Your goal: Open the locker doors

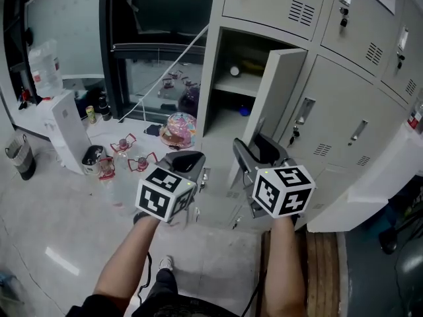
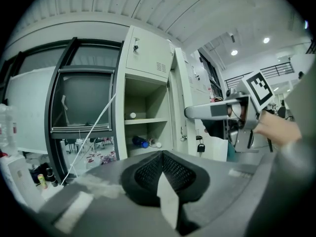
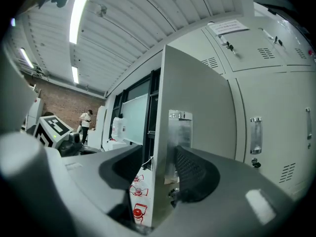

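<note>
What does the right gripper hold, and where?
Right gripper: locker door, free edge by its handle, between the jaws; firm grip cannot be told.

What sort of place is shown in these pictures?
Probably a locker area in a workplace or lab: a bank of grey metal lockers, one open door showing shelves, and small clutter on the pale floor beside a window.
</note>
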`<state>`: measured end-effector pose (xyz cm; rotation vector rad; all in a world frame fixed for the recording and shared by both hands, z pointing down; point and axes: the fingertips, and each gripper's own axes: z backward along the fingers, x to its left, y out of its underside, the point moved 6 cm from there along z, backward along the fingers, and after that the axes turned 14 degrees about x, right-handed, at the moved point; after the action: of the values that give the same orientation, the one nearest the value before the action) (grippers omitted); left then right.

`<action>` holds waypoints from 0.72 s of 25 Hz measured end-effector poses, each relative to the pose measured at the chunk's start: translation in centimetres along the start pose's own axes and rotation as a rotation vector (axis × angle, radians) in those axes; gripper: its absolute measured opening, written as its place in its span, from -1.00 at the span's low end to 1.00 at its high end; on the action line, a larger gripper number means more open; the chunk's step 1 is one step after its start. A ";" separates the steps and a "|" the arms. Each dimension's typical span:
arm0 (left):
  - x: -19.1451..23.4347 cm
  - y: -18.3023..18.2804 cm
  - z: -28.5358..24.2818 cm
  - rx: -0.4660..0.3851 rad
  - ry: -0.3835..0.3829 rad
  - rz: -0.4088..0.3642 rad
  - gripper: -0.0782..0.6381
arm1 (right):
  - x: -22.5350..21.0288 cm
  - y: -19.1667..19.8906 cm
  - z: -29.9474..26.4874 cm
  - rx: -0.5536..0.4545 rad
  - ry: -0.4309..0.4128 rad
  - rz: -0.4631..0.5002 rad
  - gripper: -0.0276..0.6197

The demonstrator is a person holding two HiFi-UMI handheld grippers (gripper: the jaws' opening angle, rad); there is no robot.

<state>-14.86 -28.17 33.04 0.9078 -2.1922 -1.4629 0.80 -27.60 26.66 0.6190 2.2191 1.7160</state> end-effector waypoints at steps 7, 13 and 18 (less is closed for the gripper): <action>-3.3 0.3 0.3 0.016 0.022 0.000 -0.77 | -1.4 0.9 2.9 -0.008 0.030 -0.025 -0.32; -6.2 -0.8 -0.5 0.029 0.071 -0.042 -0.77 | -3.1 1.6 5.2 -0.009 0.074 -0.055 -0.36; -7.9 -1.7 -1.8 0.042 0.129 -0.084 -0.77 | -4.1 2.0 6.4 -0.011 0.110 -0.081 -0.45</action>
<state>-7.46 -24.46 32.67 1.0891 -2.1216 -1.3584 7.65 -23.70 26.68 0.4355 2.2728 1.7601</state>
